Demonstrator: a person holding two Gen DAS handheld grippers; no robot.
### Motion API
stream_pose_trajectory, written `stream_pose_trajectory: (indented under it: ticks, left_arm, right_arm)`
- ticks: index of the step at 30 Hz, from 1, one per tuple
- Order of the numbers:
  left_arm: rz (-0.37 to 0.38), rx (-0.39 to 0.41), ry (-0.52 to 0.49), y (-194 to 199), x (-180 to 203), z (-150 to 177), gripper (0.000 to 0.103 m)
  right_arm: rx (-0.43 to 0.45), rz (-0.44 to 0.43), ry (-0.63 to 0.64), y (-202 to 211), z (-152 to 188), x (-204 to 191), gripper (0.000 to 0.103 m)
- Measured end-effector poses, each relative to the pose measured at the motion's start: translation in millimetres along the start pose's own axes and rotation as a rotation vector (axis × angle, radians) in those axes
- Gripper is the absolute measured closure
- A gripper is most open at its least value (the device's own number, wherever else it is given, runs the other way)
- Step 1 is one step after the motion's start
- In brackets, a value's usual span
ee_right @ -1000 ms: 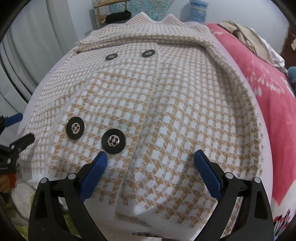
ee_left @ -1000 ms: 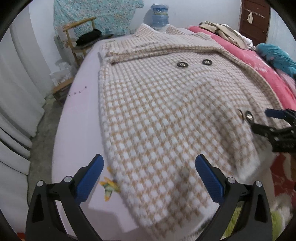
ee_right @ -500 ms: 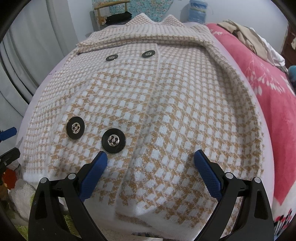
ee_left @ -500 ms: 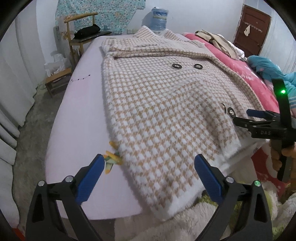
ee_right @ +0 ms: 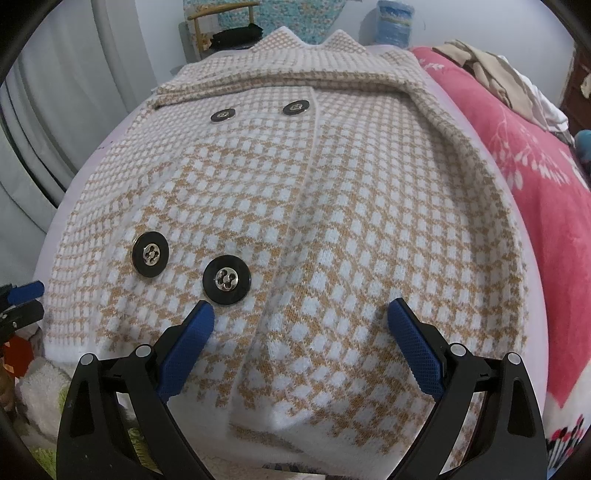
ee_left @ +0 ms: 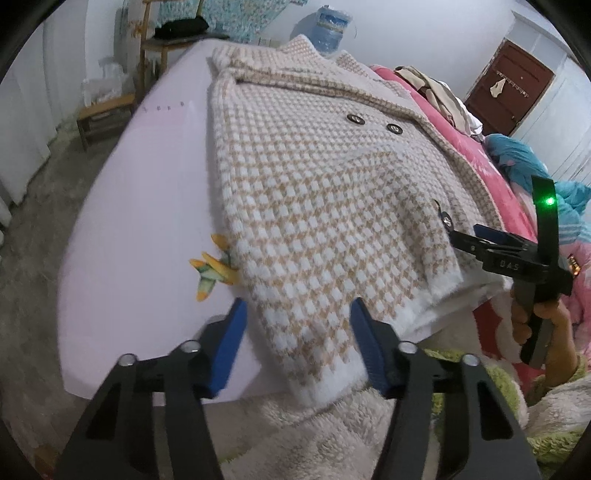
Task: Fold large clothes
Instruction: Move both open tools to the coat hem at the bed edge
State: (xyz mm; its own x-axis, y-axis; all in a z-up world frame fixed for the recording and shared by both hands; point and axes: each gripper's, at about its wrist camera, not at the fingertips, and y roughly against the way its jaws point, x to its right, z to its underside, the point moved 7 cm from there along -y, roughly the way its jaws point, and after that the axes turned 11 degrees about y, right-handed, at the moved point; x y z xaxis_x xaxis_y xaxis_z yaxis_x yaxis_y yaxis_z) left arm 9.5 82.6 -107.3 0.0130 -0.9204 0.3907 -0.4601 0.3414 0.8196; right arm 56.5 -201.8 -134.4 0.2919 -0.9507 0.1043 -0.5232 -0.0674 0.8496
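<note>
The checked coat [ee_left: 325, 206] looks thick, soft and floppy, so take its white hem [ee_left: 325, 384] where your left gripper [ee_left: 295, 343] is closing around it, still not pinching, and your right gripper [ee_right: 301, 347] hangs spread wide, empty.

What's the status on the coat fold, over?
Left gripper closing around the coat hem corner. Right gripper open over the hem. Coat flat, unfolded. Nothing blocking.

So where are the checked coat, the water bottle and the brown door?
checked coat [ee_left: 325, 206], left wrist view, middle of its front.
water bottle [ee_left: 330, 27], left wrist view, its blue body.
brown door [ee_left: 508, 88], left wrist view, its panel.
</note>
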Motion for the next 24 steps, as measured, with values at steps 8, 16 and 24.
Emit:
stream_pose_trajectory:
  ticks: [8,16,24]
  left_arm:
    - [0.04,-0.087,0.046,-9.1,-5.2,10.2,0.059]
    - [0.015,-0.125,0.014,-14.8,-2.0,15.8,0.059]
    - [-0.037,-0.127,-0.044,-19.1,3.2,17.1,0.059]
  right_arm:
    - [0.001,0.001,-0.003,0.2,1.3,0.2,0.012]
    - [0.007,0.005,0.001,1.8,0.7,0.0,0.012]
    - [0.052,0.046,-0.075,31.4,11.1,37.5,0.012]
